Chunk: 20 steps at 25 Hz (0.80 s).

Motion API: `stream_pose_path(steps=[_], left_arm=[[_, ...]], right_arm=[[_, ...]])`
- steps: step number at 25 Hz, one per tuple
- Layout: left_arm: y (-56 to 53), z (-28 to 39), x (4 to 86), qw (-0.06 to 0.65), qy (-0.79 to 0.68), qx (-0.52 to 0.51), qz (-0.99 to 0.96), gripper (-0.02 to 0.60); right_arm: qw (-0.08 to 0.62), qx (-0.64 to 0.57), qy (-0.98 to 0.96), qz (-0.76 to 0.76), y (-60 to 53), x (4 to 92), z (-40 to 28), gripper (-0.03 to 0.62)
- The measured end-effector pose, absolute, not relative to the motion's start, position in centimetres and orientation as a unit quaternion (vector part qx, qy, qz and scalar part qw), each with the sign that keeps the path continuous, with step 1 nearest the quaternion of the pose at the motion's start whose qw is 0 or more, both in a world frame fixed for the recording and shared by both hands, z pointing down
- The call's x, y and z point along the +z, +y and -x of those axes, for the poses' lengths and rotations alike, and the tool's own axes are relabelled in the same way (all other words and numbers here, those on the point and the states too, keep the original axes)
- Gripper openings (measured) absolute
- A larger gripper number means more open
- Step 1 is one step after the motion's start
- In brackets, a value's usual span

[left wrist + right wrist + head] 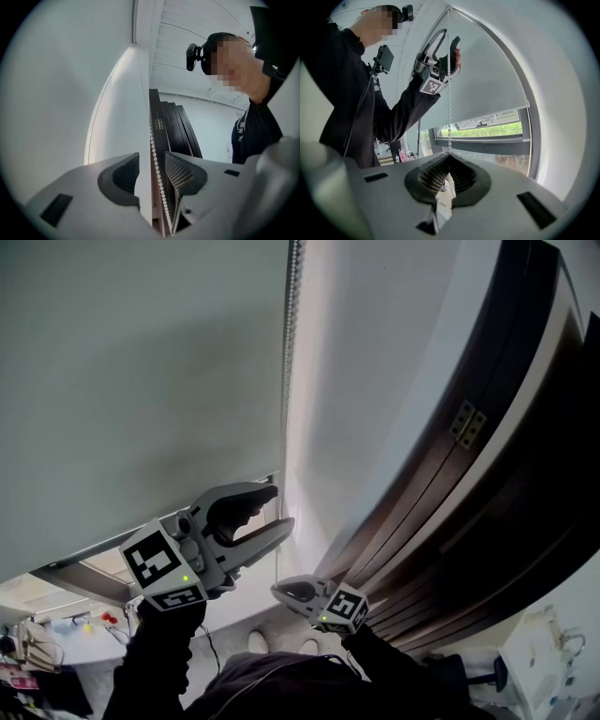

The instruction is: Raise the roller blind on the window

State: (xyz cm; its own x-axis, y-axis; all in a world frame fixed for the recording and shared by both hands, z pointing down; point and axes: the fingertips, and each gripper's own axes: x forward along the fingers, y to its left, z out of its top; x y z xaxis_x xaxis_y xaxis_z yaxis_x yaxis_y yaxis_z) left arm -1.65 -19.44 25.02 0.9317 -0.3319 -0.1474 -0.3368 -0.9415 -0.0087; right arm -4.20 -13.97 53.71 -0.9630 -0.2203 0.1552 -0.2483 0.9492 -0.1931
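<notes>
The pale grey roller blind (141, 381) covers most of the window, and its bottom bar (159, 532) hangs above a strip of open glass (487, 127). A white bead chain (294, 296) hangs down the blind's right edge. My left gripper (283, 506) is raised and open, and the bead chain (157, 161) runs between its jaws without being pressed. Lower down, my right gripper (277, 591) is shut on the same chain (449, 117), which drops straight into its closed pads (440, 174). In the right gripper view the left gripper (449, 49) shows higher up the chain.
A white wall strip (375, 381) lies right of the blind. Beyond it stands a dark wooden door frame (506, 493) with a brass hinge (466, 423). Another beaded strand (528, 140) hangs at the window's far side. The person's dark sleeves (159, 652) are below.
</notes>
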Motion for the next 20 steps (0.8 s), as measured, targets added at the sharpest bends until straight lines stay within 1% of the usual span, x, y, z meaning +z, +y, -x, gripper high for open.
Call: stream_pose_path(steps=[5, 6, 8, 9, 10, 13, 17, 18, 19, 20], left_arm=[[-19.6, 1.4, 24.8, 0.018, 0.171, 0.068, 0.983, 0.176], [-19.5, 1.4, 24.8, 0.02, 0.171, 0.067, 0.983, 0.168], [-19.4, 1.4, 24.7, 0.024, 0.172, 0.064, 0.983, 0.109], [-19.4, 1.4, 24.7, 0.025, 0.173, 0.063, 0.983, 0.055], [-19.3, 1.4, 24.8, 0.024, 0.171, 0.063, 0.983, 0.032], [-19.3, 1.3, 24.8, 0.011, 0.162, 0.067, 0.984, 0.015], [-19.8, 1.9, 25.0, -0.003, 0.177, 0.079, 0.981, 0.009], [-20.0, 2.2, 25.0, -0.003, 0.181, 0.086, 0.98, 0.009], [-20.2, 2.6, 25.0, -0.004, 0.184, 0.093, 0.978, 0.009], [-20.3, 2.9, 25.1, -0.005, 0.185, 0.101, 0.977, 0.009]], right_arm=[[0.074, 0.116, -0.984, -0.117, -13.7, 55.4, 4.0, 0.008], [0.078, 0.116, -0.983, -0.117, -13.7, 55.5, 4.0, 0.008], [0.08, 0.118, -0.983, -0.118, -13.8, 55.6, 3.8, 0.008], [0.081, 0.119, -0.982, -0.119, -13.8, 55.6, 3.7, 0.008], [0.084, 0.118, -0.982, -0.117, -13.7, 55.6, 3.7, 0.008], [0.092, 0.114, -0.983, -0.109, -13.6, 55.5, 3.9, 0.008], [0.092, 0.128, -0.983, -0.096, -13.6, 55.0, 3.5, 0.011], [0.08, 0.138, -0.983, -0.092, -13.8, 54.3, 3.1, 0.047], [0.06, 0.15, -0.983, -0.087, -14.2, 53.2, 2.6, 0.137], [0.037, 0.159, -0.983, -0.084, -14.7, 51.7, 2.1, 0.185]])
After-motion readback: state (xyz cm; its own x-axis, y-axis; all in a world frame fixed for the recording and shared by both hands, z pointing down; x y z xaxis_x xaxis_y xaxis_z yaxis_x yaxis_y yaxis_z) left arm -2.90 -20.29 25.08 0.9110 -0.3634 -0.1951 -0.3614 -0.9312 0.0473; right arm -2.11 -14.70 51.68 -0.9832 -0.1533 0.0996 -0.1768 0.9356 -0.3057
